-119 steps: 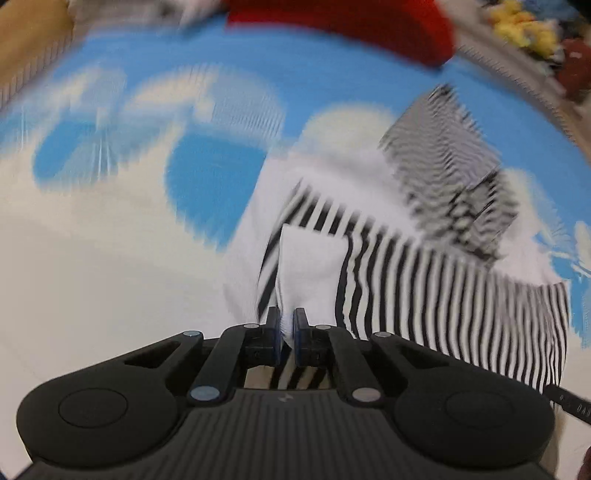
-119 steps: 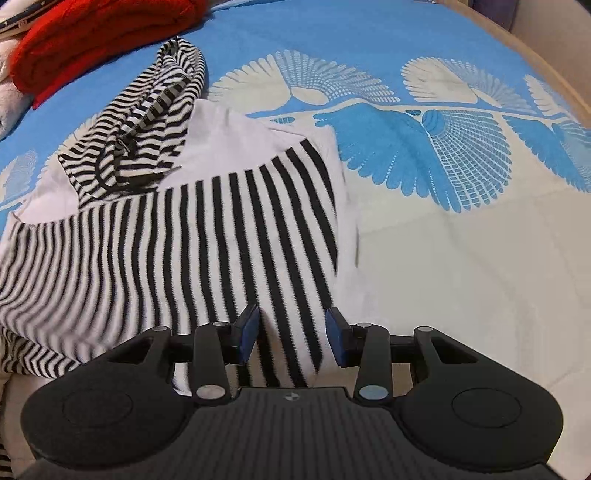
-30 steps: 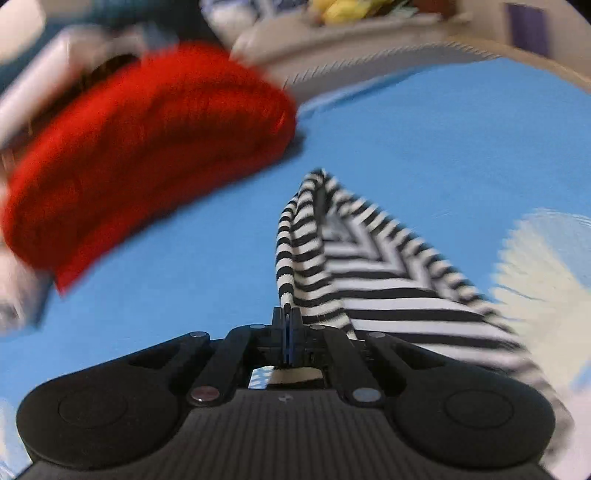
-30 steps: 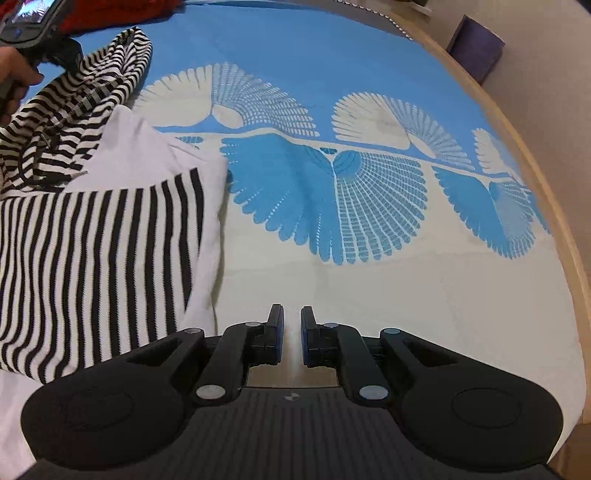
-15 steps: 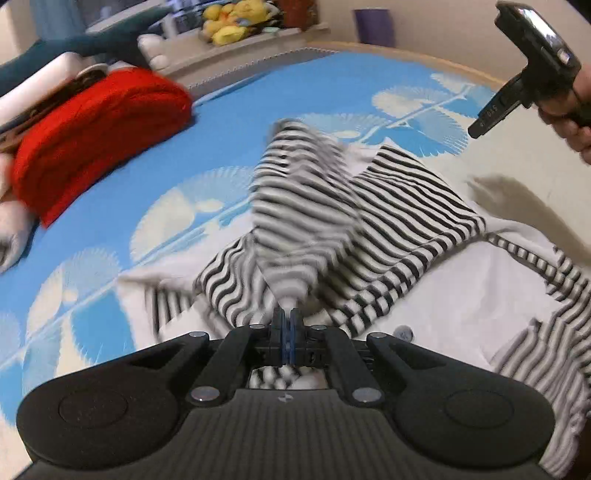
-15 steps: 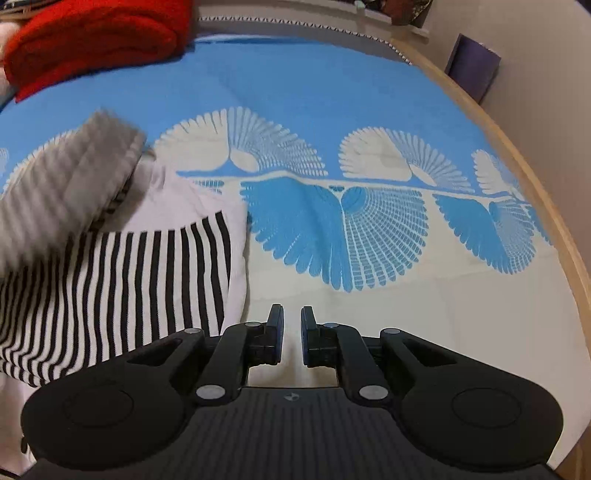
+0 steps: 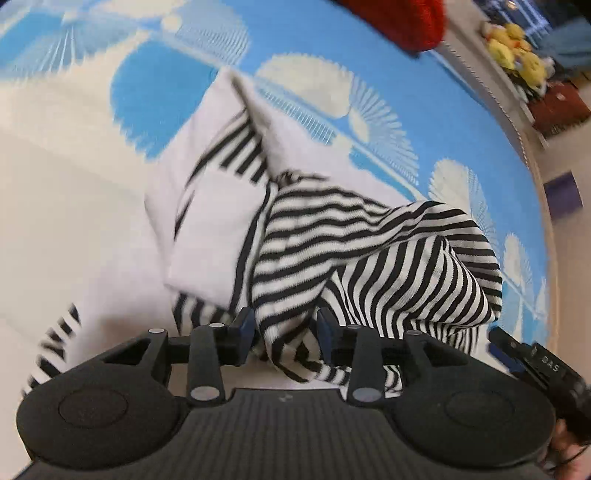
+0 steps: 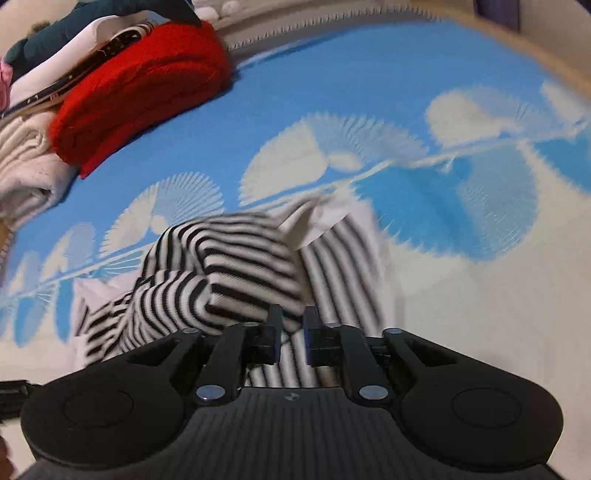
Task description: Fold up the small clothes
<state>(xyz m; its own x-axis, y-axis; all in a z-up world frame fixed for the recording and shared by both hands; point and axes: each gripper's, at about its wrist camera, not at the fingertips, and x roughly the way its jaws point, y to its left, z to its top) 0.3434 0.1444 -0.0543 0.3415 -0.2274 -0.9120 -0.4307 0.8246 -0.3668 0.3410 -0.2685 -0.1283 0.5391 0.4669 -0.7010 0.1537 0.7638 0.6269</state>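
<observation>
A small black-and-white striped garment with white panels lies bunched on a blue and white patterned bed cover. My left gripper is open, its jaws either side of a striped fold that hangs between them. In the right wrist view the same garment is heaped just ahead of my right gripper. The right jaws stand a narrow gap apart over striped cloth, not clamped on it. The view is motion-blurred.
A red knitted item and a stack of folded clothes lie at the back left of the bed. The right gripper's body shows at the lower right of the left wrist view. Yellow toys sit on a shelf beyond the bed.
My left gripper carried the striped hood over the garment's body and has opened, letting it drop. My right gripper has swung left, close over the garment.
</observation>
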